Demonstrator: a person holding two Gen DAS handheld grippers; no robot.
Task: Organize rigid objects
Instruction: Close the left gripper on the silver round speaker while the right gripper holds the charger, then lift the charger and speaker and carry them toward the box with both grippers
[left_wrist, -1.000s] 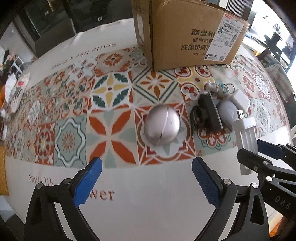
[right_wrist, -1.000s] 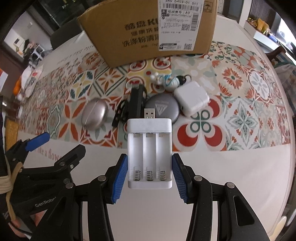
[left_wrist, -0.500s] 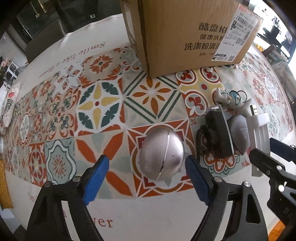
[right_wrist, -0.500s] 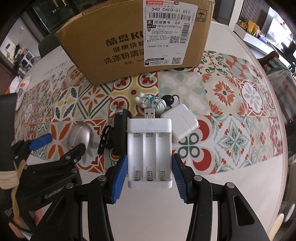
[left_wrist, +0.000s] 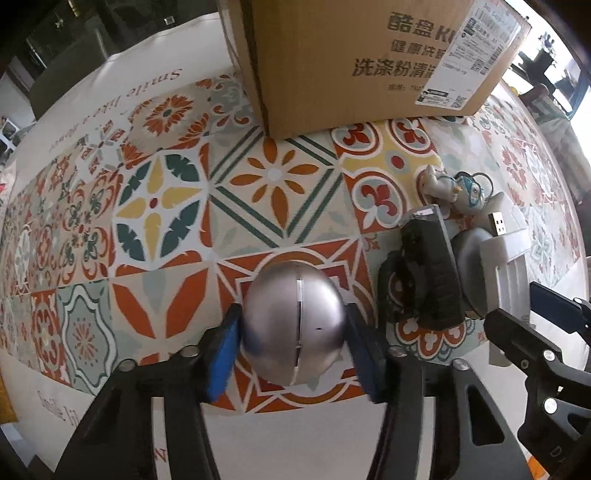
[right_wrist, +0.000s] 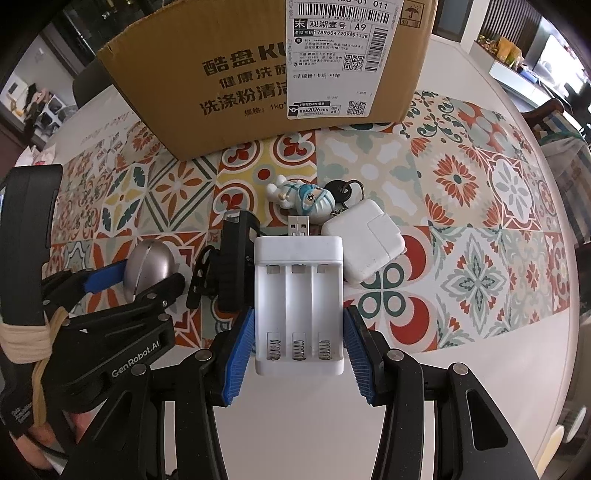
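Round table (right_wrist: 424, 369), white top, covered across the middle by a patterned tile-print cloth (left_wrist: 177, 206). Cardboard box (right_wrist: 258, 74) with shipping label stands on the cloth at the far side. Left gripper (left_wrist: 293, 341): jaws closing around a silver egg-shaped case (left_wrist: 295, 325) on the cloth, blue pads at its two sides. Right gripper (right_wrist: 298, 345): clamped on a white battery charger (right_wrist: 298, 302), USB plug pointing toward the box. Beyond the charger: black strapped device (right_wrist: 234, 266), white power adapter (right_wrist: 364, 243), small blue-and-white figurine keychain (right_wrist: 306, 197), close together.
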